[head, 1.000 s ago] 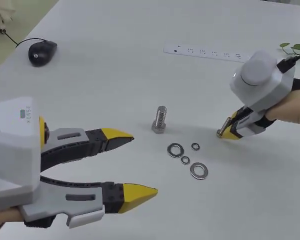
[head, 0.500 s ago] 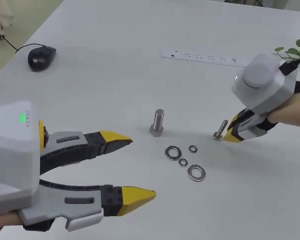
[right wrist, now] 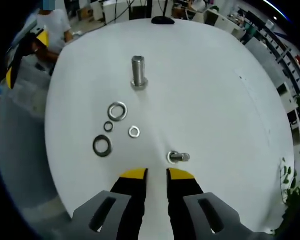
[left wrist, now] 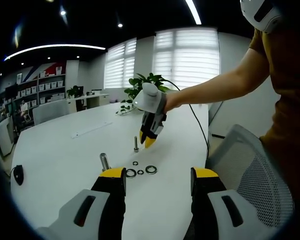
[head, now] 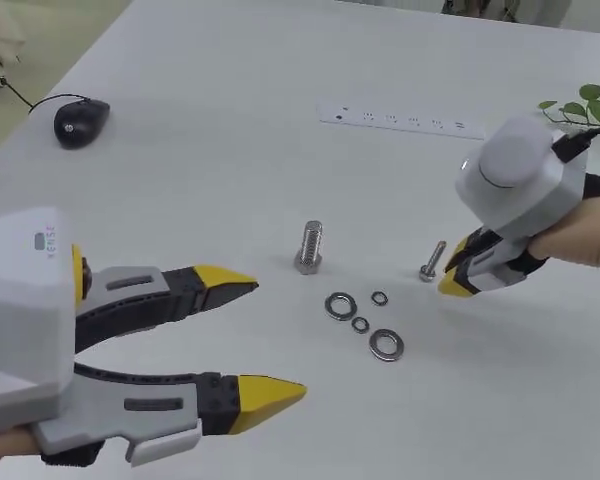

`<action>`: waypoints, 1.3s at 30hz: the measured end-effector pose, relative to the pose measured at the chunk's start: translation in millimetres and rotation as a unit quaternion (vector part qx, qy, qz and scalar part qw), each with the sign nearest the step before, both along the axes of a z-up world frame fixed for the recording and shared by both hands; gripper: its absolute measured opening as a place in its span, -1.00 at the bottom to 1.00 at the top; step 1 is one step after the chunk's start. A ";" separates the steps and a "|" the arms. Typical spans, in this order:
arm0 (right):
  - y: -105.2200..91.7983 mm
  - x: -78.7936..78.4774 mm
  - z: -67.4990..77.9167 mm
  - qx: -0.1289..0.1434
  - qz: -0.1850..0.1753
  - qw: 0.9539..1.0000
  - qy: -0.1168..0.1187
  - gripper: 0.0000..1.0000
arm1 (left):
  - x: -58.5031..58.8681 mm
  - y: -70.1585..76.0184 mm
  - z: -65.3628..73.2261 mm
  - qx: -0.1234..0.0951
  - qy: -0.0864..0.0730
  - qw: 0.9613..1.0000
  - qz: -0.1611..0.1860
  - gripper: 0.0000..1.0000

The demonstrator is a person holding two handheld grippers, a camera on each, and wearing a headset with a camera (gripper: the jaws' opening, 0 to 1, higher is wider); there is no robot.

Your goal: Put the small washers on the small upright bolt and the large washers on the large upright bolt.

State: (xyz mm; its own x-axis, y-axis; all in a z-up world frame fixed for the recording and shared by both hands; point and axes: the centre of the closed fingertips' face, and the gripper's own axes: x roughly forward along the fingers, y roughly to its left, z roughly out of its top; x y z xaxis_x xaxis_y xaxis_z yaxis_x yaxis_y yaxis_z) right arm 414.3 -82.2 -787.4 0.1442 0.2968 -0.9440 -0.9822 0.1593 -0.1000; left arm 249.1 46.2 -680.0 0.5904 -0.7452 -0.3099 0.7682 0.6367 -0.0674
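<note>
Since a second ago only one thing's changed, so left to right: my left gripper [head: 278, 337] hangs wide open, empty; large bolt [head: 309, 248] stands head-down; four washers [head: 340, 305] lie loose near it, two small, two large; small bolt [head: 432, 262] now stands free, no longer pinched; my right gripper [head: 453, 284] sits just beside it, jaws slightly parted. Both bolts up, washers next I reckon.
</note>
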 end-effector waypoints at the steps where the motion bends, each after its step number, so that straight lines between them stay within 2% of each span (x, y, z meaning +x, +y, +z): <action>1: 1.0 -1.3 0.3 0.001 0.001 1.000 0.000 -0.68 | -0.4 0.1 0.1 0.000 0.000 1.000 0.000 0.02; 18: 37.7 -16.7 1.7 0.015 0.032 0.999 0.007 -0.68 | -5.2 5.6 2.4 -0.002 -0.004 1.000 0.010 0.02; 25: 50.3 -20.4 -4.9 0.014 0.045 0.999 0.014 -0.67 | -5.0 8.6 2.8 -0.002 -0.005 1.000 0.015 0.01; 39: 57.4 -17.2 -21.9 0.004 0.050 0.998 0.029 -0.64 | -1.9 12.8 1.7 -0.004 -0.004 1.000 0.022 0.01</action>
